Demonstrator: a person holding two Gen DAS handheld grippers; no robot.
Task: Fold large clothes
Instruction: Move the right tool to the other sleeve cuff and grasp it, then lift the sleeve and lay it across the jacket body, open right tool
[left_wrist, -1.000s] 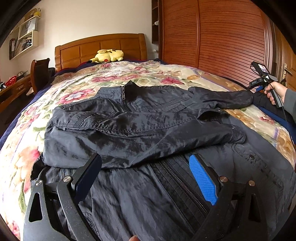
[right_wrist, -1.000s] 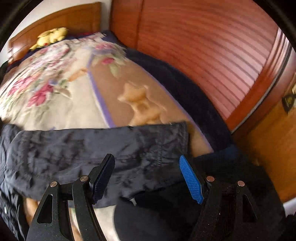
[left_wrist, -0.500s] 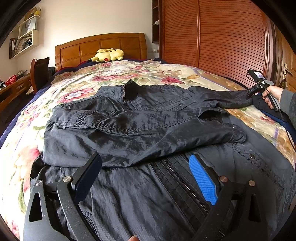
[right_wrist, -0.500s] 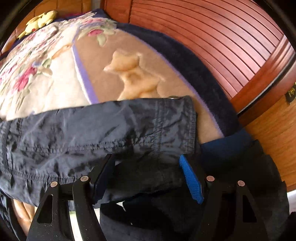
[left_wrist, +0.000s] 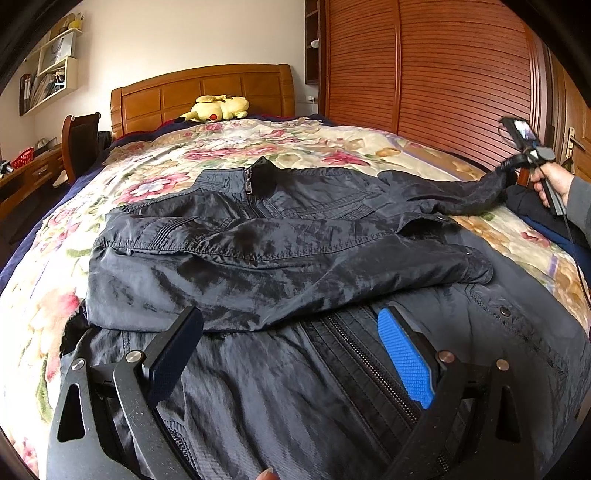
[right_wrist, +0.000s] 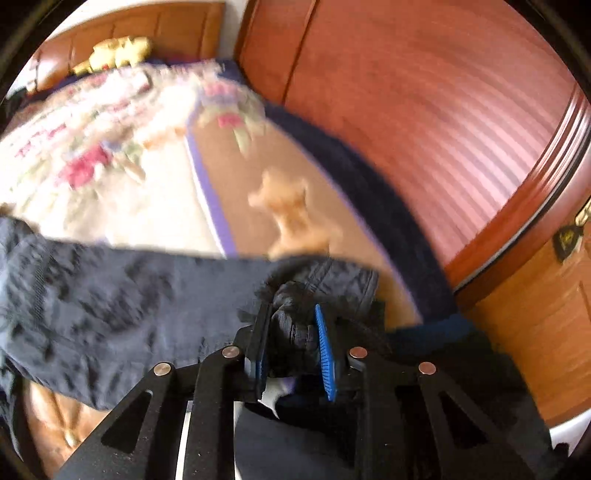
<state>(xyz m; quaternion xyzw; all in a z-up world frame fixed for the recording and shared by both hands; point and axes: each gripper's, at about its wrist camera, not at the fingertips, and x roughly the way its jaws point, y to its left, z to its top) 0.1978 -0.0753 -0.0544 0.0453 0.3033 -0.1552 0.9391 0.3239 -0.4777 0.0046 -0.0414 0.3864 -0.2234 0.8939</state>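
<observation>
On the floral bed, the dark jacket lies spread. Left tongs stand spread above its hem; right tongs are closing, pinching the sleeve cuff.

Home bedroom, floral-quilted bed, wooden headboard, wardrobe

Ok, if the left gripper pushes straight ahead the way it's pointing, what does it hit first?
Most likely the dark jacket: the open left gripper points down at its zipped front, just short of the folded-over sleeve. Depth is hard to judge.
</observation>
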